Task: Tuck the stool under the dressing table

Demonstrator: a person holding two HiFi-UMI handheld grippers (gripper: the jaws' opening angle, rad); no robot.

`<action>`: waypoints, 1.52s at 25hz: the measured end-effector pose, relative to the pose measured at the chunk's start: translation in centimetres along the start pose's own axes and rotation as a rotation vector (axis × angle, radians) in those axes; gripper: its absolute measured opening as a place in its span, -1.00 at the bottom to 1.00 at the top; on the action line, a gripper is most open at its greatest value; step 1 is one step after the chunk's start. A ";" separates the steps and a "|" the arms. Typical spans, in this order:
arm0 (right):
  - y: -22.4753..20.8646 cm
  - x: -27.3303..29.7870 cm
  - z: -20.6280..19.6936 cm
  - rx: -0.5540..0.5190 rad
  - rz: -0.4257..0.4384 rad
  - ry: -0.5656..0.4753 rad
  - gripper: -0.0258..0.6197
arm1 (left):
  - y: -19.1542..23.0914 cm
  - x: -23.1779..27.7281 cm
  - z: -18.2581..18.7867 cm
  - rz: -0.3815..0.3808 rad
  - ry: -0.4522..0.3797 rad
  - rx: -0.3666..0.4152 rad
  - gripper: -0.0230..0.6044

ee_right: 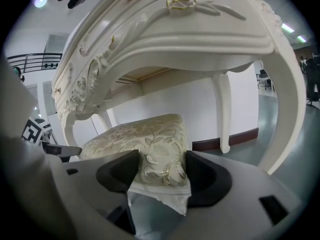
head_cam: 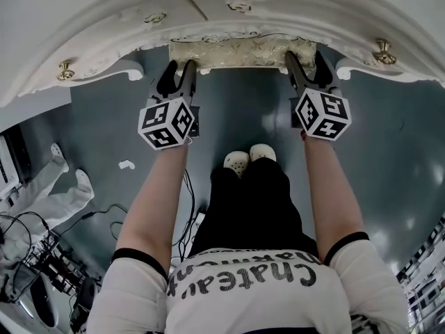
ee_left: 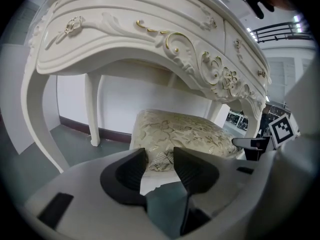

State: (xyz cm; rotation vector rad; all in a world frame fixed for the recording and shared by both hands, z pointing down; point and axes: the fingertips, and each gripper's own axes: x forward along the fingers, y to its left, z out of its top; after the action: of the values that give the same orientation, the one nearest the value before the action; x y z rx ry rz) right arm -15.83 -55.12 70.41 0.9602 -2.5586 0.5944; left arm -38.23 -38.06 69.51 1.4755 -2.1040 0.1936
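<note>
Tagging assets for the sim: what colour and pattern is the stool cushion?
The stool cushion is cream with a gold leaf-and-vine pattern. It shows best in the right gripper view.

stool (head_cam: 240, 51): cream-gold floral cushion, white frame, upright, mostly under white gilt-trimmed dressing table (head_cam: 208, 12); near edge pokes out.

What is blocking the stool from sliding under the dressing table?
Nothing visible. The stool sits partly under the dressing table, and the floor beside it looks bare back to the wall.

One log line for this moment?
left gripper: shut on stool | right gripper: shut on stool | stool: partly under dressing table
</note>
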 end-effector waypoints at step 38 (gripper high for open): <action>-0.9 5.3 3.5 -0.023 0.006 -0.191 0.03 | 1.7 4.8 3.6 -0.042 -0.170 -0.032 -0.33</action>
State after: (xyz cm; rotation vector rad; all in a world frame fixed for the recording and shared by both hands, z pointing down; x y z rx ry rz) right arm -19.58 -60.30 70.07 1.0480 -2.7290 0.4949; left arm -42.17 -42.87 69.34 1.5641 -2.1956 0.0192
